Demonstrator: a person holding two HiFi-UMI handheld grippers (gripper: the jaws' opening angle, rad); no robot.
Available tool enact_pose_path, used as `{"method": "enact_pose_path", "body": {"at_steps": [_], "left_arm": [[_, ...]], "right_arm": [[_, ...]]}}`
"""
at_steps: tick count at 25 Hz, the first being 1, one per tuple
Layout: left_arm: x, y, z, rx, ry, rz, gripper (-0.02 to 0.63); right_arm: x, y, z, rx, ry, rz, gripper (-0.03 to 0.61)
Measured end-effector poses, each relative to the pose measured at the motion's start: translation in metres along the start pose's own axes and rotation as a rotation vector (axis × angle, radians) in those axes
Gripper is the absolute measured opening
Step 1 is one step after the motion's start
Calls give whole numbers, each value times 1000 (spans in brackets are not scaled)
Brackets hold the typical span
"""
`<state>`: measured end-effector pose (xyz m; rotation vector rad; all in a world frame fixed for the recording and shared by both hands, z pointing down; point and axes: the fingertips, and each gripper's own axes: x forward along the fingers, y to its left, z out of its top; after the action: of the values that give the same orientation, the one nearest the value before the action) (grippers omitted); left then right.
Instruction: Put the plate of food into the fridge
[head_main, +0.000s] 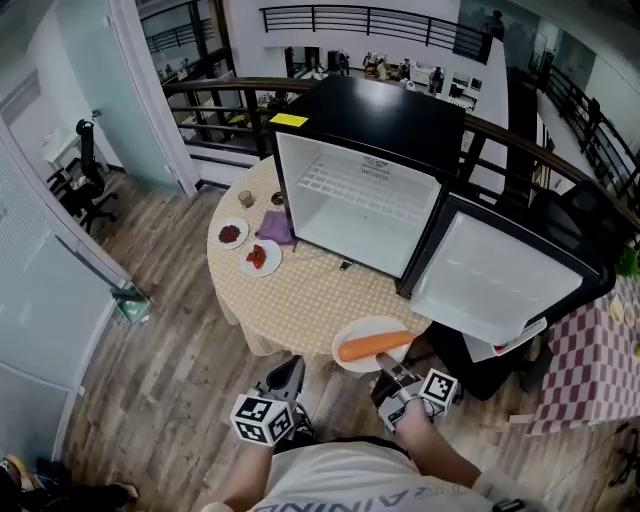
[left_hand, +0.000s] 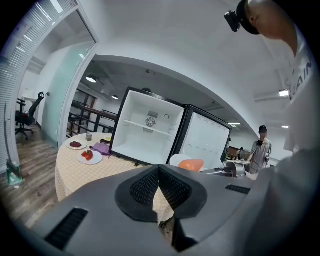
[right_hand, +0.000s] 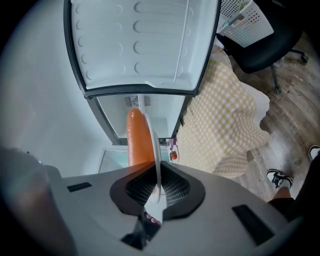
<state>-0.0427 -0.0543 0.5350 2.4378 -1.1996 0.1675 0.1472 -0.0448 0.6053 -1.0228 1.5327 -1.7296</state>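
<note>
A white plate (head_main: 362, 334) carrying a long orange carrot (head_main: 375, 345) hangs just off the near edge of the round table. My right gripper (head_main: 392, 378) is shut on its rim. In the right gripper view the plate (right_hand: 154, 145) shows edge-on between the pads, with the carrot (right_hand: 137, 137) to its left. The black mini fridge (head_main: 365, 185) stands on the table with an empty white inside, and its door (head_main: 500, 280) is swung open to the right. My left gripper (head_main: 285, 378) is shut and empty, left of the plate. Its pads meet in the left gripper view (left_hand: 159, 172).
On the yellow checked tablecloth (head_main: 300, 300), left of the fridge, lie two small plates of red food (head_main: 231, 233) (head_main: 262, 257), a purple cloth (head_main: 277, 228) and a cup (head_main: 246, 198). A black chair (head_main: 500, 365) and a red checked table (head_main: 585, 355) stand at the right. A person (left_hand: 261, 147) stands far off.
</note>
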Motion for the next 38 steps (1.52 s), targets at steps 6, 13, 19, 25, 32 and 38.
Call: {"method": "enact_pose_path", "body": {"at_steps": [6, 13, 19, 25, 32, 38], "left_arm": [[10, 56, 22, 27, 20, -43, 9], [15, 113, 35, 34, 37, -82, 9], [25, 137, 43, 54, 66, -137, 9], [51, 132, 44, 62, 92, -192, 9], [86, 115, 51, 80, 118, -217, 9], [121, 101, 66, 130, 123, -191, 9]], "right_arm": [[56, 16, -15, -2, -43, -1, 38], [108, 28, -25, 0, -109, 10, 37], [122, 28, -24, 13, -184, 3, 37], [116, 23, -13, 28, -230, -4, 37], [117, 17, 15, 54, -245, -2, 37], [123, 11, 35, 67, -194, -10, 37]]}}
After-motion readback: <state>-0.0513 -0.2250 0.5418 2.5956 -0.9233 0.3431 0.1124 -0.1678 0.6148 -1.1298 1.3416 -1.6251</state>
